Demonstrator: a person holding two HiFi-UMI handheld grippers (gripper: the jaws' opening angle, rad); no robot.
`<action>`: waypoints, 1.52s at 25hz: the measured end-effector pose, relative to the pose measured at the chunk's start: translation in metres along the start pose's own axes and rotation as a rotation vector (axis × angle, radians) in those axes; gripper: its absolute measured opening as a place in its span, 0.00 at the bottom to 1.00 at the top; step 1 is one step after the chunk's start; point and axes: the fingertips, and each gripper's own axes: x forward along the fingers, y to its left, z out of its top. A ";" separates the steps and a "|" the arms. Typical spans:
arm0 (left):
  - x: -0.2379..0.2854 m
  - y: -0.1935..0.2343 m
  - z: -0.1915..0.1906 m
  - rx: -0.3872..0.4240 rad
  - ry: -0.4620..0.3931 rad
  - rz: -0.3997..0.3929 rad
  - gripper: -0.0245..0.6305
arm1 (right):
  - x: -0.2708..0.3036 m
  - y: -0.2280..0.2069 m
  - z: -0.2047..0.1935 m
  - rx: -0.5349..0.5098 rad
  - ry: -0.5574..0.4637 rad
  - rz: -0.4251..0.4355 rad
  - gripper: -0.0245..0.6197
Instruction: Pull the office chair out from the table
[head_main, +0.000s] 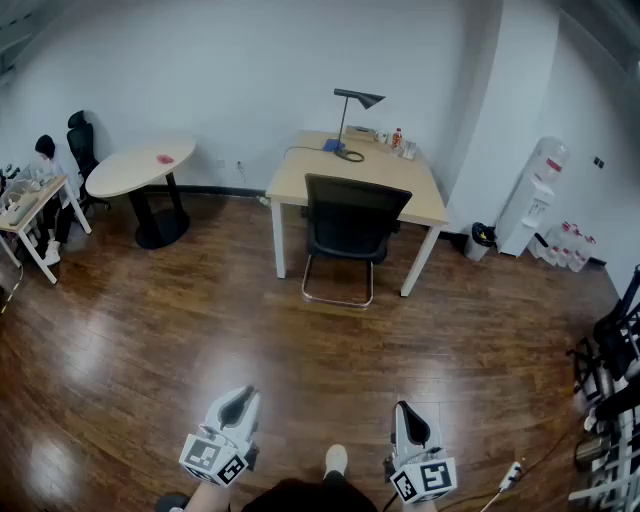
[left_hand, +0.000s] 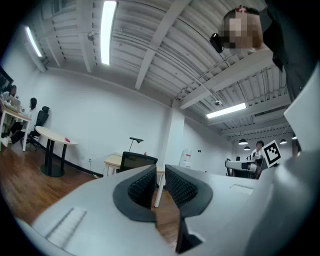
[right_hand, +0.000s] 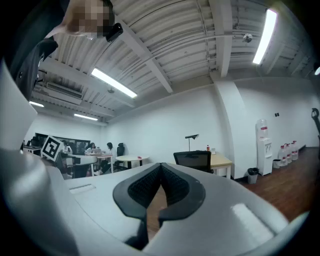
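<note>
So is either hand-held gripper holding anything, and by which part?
Nothing is held. The left hand-held gripper has its jaws slightly apart, the right hand-held gripper has them together, both empty; the office chair stands untouched at the table.

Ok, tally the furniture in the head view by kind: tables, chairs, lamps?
Tables: 3 (wooden desk, oval table, side table at left edge)
Chairs: 2 (office chair, black chair far left)
Lamps: 1 (desk lamp)
Total: 6
</note>
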 end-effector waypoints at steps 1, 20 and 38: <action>0.010 -0.006 -0.001 0.006 -0.004 -0.004 0.12 | 0.002 -0.011 0.003 0.003 -0.006 0.001 0.06; 0.138 -0.053 -0.016 0.033 0.008 0.052 0.04 | 0.062 -0.167 -0.005 0.067 0.027 0.021 0.06; 0.225 0.037 -0.011 0.004 0.017 0.021 0.04 | 0.183 -0.162 -0.002 0.004 0.082 0.014 0.06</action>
